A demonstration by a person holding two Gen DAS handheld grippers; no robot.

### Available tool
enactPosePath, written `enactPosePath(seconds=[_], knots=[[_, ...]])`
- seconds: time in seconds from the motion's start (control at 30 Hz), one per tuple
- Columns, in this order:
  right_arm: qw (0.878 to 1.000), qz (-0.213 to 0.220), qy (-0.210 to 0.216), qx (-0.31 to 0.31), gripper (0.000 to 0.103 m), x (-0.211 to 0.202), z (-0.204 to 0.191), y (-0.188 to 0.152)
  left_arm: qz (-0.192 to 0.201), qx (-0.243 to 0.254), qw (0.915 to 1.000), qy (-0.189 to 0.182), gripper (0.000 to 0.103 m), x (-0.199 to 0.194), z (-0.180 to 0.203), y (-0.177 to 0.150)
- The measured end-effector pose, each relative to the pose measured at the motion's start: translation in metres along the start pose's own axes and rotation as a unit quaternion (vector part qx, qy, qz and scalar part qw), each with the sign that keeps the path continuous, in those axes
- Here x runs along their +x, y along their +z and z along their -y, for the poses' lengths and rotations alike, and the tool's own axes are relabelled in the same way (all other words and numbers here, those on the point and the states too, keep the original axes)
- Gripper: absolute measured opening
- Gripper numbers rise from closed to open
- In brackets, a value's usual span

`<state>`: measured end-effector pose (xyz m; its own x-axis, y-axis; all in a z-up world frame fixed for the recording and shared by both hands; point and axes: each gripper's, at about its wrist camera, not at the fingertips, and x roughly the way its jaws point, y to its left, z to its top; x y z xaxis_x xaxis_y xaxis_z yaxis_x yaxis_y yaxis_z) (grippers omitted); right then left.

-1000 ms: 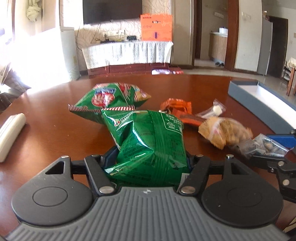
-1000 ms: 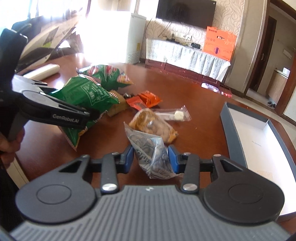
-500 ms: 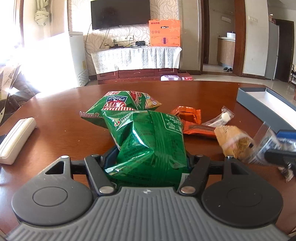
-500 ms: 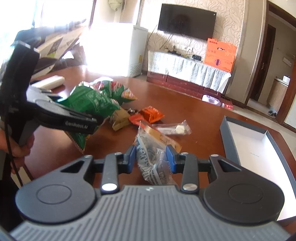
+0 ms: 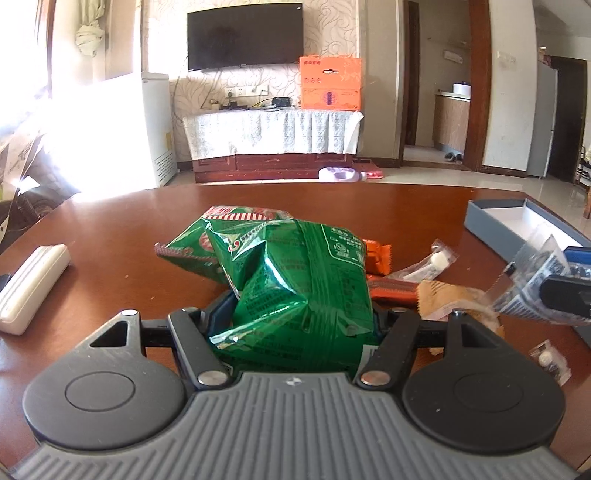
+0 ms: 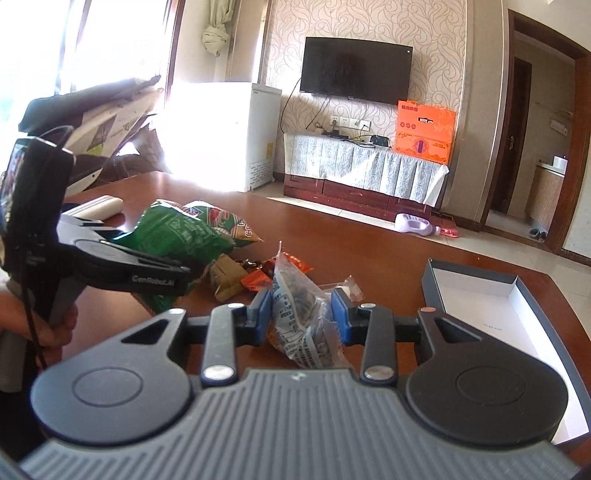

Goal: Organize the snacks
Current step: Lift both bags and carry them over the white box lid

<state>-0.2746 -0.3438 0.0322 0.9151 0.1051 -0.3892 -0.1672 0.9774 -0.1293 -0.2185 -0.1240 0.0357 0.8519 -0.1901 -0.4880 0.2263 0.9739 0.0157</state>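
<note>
The left gripper [image 5: 295, 317] clamps a green snack bag [image 5: 295, 288] above the wooden table [image 5: 110, 236]; the right gripper [image 6: 301, 314] grips a clear seed packet [image 6: 299, 314]. Orange wrappers [image 5: 376, 254] and 1 more green bag [image 5: 184, 251] lie behind the green snack bag; a grey box [image 6: 480, 306] sits right of it.

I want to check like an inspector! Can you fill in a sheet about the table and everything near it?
Surface: brown wooden table, shiny.
Job's things: green snack bag; clear seed packet; second green bag; orange packets; open grey box.
Clutter: white case.
Grippers: left gripper shut on green snack bag; right gripper shut on clear seed packet.
Cables: thin black cord by the left gripper's handle.
Surroundings: television, orange carton.
</note>
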Motion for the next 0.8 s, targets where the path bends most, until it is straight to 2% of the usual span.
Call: enactPosePath(seconds=[0.3, 0.53, 0.8], knots=[[1.000, 0.029, 0.002, 0.003, 0.038, -0.012, 0.003, 0.006, 0.011, 0.022, 0.9996, -0.012, 0.073, -0.003, 0.026, 0.007], [0.999, 0.039, -0.013, 0.010, 0.038, -0.020, 0.016, 0.006, 0.016, 0.021, 0.9993, -0.028, 0.073, -0.002, 0.051, 0.019], [0.998, 0.048, -0.036, 0.024, 0.038, -0.032, 0.035, 0.003, 0.040, 0.046, 0.9973, -0.041, 0.073, -0.002, 0.094, 0.040]])
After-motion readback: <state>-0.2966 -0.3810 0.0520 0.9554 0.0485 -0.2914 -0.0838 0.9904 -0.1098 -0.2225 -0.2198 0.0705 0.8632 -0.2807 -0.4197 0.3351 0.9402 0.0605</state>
